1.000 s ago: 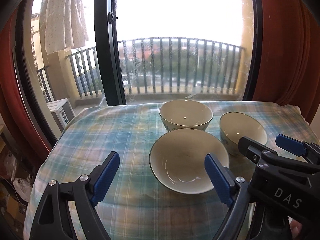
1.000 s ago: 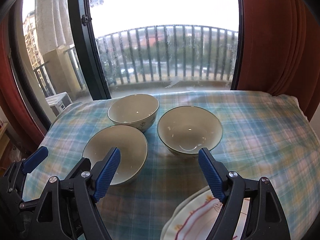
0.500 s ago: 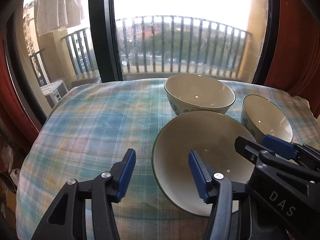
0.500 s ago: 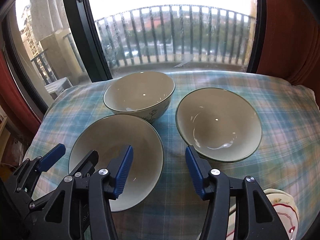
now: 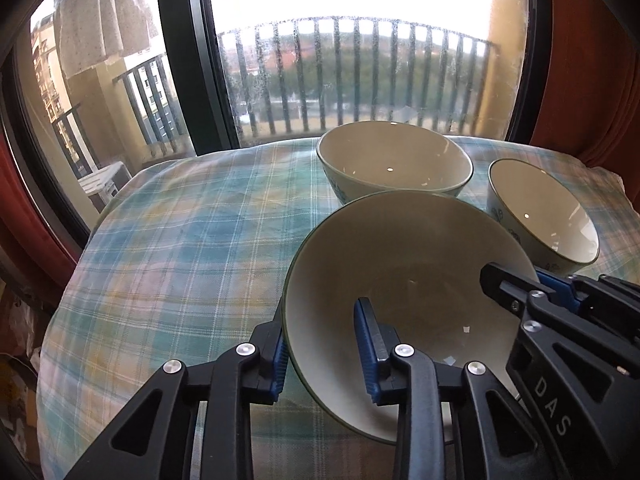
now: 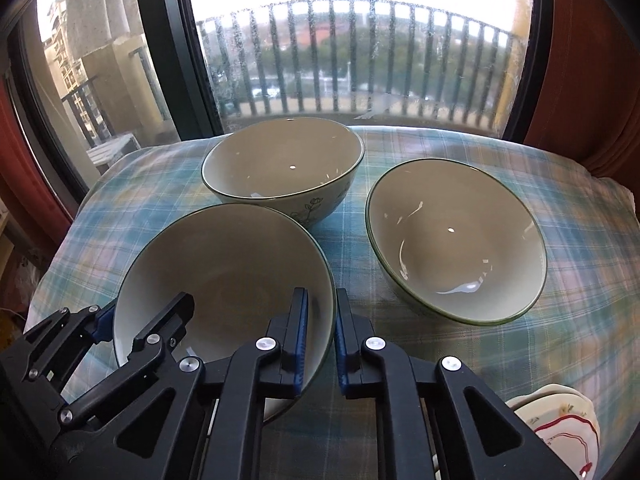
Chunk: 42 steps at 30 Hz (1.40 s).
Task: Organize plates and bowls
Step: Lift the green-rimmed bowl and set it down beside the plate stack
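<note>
Both grippers had come to the same near bowl [image 5: 404,264], which sat on the plaid-covered table [image 5: 180,240] closest to the person, with a second bowl [image 6: 282,172] behind it toward the window and a third bowl [image 6: 454,240] off to its right, apart from it. The left gripper [image 5: 322,348] had just been closing, and its fingers [image 5: 366,344] now pinched the bowl's left rim, one blue pad outside the wall and one inside the hollow. The right gripper [image 6: 320,340] had likewise just been closing; its fingers [image 6: 300,332] straddled the right rim, one pad inside and one outside, pressed onto the thin wall. So the bowl lay straight ahead of and between the two hands, held at opposite points of its rim, neither hand nearer than the other, and the line between the two grips ran left to right across its mouth. In the right wrist view a stack of patterned plates [image 6: 560,432] showed at the table's near right corner, just beside the right gripper. By my reading, the next move turned on lifting evenly along that cross-line, since the bowl would tip if one side rose first
</note>
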Tool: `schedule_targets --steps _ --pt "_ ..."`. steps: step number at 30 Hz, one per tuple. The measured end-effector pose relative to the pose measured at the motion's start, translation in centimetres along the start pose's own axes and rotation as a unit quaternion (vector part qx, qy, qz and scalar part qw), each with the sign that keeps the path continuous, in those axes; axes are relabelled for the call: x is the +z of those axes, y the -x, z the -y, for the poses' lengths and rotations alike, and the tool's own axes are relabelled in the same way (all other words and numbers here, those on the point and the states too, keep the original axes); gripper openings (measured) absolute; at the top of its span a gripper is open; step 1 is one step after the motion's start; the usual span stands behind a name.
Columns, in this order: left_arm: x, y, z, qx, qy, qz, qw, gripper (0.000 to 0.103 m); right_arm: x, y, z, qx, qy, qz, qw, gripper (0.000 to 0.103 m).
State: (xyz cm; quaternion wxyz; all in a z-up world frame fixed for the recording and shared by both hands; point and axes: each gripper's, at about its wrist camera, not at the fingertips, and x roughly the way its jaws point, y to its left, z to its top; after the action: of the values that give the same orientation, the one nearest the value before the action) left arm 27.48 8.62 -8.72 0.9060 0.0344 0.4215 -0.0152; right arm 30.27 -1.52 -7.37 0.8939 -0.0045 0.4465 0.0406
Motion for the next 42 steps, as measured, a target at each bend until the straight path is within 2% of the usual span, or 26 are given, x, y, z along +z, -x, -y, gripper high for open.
schedule_targets --steps 7,28,42 --pt "-1.5 1.7 0.4 0.000 -0.005 -0.003 1.0000 0.029 -1.6 1.4 0.2 0.005 0.000 -0.011 1.000 0.015" --pt "-8.4 8.2 1.8 0.010 -0.014 0.003 0.9998 0.029 -9.6 9.0 0.2 0.019 0.014 0.005 1.000 0.015" --pt "-11.2 9.9 2.3 -0.007 -0.007 0.001 1.0000 0.029 -12.8 10.1 1.0 0.031 0.010 -0.013 0.999 0.015"
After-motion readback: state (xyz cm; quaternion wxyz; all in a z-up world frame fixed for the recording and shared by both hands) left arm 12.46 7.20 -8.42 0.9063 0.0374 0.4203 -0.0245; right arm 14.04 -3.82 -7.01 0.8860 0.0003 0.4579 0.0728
